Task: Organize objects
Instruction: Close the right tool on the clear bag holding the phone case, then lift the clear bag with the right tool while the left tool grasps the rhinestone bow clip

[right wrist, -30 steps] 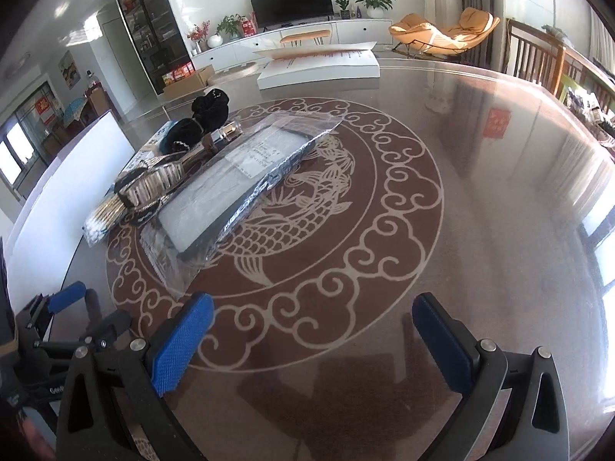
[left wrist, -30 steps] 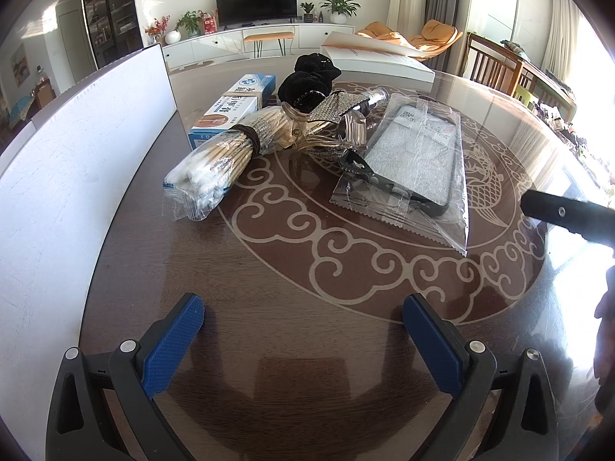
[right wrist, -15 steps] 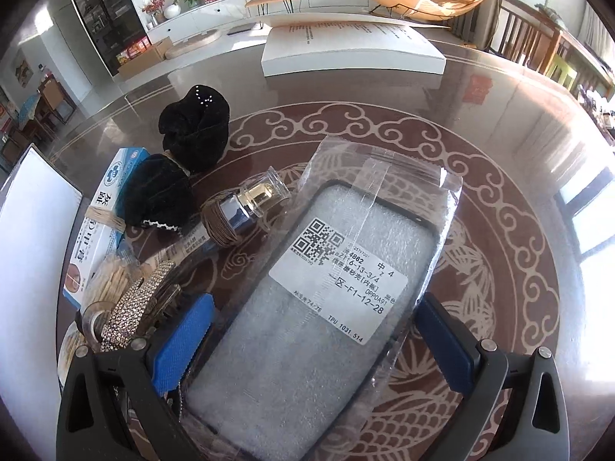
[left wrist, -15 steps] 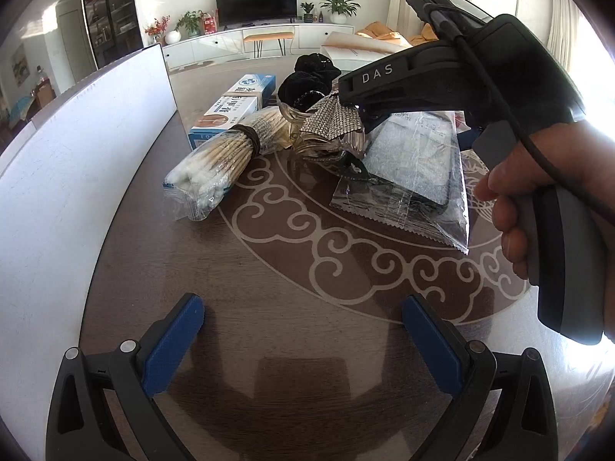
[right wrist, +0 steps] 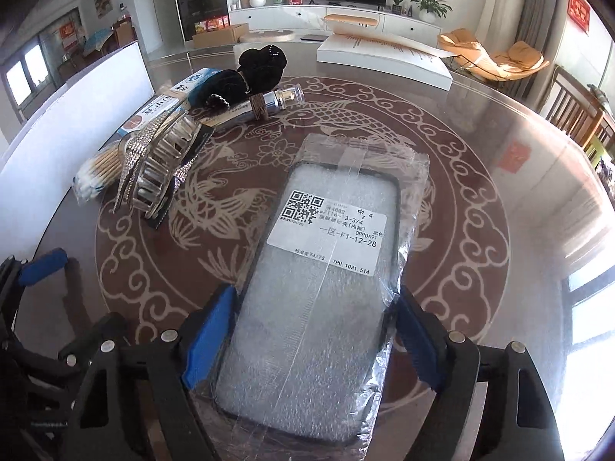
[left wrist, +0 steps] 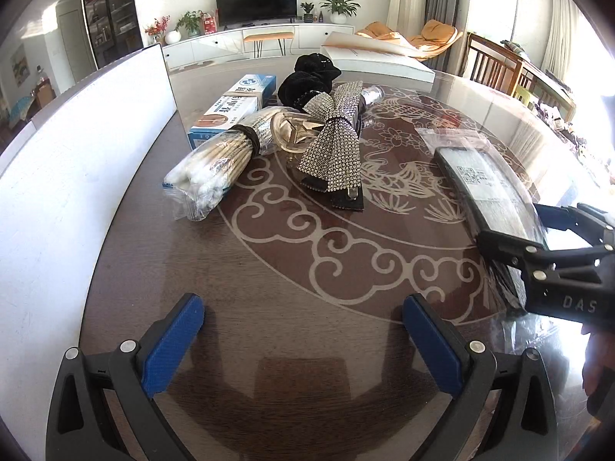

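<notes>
While the cotton swabs (left wrist: 207, 169), toothpaste box (left wrist: 234, 105) and rhinestone bow (left wrist: 334, 150) wait unsorted at left, the left gripper (left wrist: 303, 340) hangs empty, jaws apart; rightward, the right gripper (right wrist: 313, 336), just closing, clamps the bagged phone case (right wrist: 323, 269), now pulled clear of the pile.
</notes>
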`<state>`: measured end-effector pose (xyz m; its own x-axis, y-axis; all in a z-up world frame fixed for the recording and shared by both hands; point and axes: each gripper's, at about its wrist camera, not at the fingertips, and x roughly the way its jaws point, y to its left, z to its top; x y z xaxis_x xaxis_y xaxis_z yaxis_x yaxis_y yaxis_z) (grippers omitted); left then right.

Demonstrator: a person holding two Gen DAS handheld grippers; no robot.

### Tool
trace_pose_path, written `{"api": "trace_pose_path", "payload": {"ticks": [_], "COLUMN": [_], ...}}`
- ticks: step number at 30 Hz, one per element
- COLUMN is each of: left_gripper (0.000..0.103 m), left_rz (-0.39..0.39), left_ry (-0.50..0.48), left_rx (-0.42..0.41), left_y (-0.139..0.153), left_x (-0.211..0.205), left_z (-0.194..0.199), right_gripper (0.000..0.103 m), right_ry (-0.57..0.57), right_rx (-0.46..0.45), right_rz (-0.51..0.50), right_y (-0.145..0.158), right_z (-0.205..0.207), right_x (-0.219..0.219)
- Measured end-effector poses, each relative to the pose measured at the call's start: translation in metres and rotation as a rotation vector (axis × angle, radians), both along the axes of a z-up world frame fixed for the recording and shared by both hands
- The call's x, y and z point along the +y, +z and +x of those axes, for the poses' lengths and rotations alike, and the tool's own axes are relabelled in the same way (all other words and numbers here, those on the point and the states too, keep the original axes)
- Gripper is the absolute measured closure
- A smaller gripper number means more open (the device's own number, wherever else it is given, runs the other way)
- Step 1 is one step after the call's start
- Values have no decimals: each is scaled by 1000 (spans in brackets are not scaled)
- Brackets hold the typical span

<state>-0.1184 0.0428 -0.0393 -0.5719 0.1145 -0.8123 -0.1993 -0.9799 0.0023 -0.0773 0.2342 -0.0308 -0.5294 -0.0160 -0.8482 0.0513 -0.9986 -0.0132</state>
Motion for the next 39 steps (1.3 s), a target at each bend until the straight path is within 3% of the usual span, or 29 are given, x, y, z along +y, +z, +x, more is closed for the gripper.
{"api": "trace_pose_path", "payload": {"ticks": [4, 9, 14, 21, 31, 34, 36, 39], "left_gripper": [0, 0, 0, 0, 0, 0, 0, 0], "left_rz": [0, 0, 0, 0, -1, -13, 29, 189], "left_ry": [0, 0, 0, 0, 0, -51, -26, -56], "left_rx": [0, 0, 0, 0, 0, -58, -65, -5], "left_y": [0, 0, 0, 0, 0, 3, 8, 30], "left_x": [0, 0, 0, 0, 0, -3, -11, -18], "left_z": [0, 0, 0, 0, 0, 0, 7, 16], "right_gripper": [21, 8, 7, 4, 3, 3, 3, 3], "right_ry": [24, 8, 5, 13, 14, 14, 16, 19], "right_rx": [50, 75, 97, 93, 85, 84, 84, 84], "right_rz": [-6, -16, -24, 51, 32, 27, 26, 28], "right_y": [-2, -4, -2, -3, -5, -5, -5, -5], "right_z": [45, 79, 83, 87, 84, 85, 85, 84], "right_x": [13, 25, 28, 17, 20, 21, 21, 20]}}
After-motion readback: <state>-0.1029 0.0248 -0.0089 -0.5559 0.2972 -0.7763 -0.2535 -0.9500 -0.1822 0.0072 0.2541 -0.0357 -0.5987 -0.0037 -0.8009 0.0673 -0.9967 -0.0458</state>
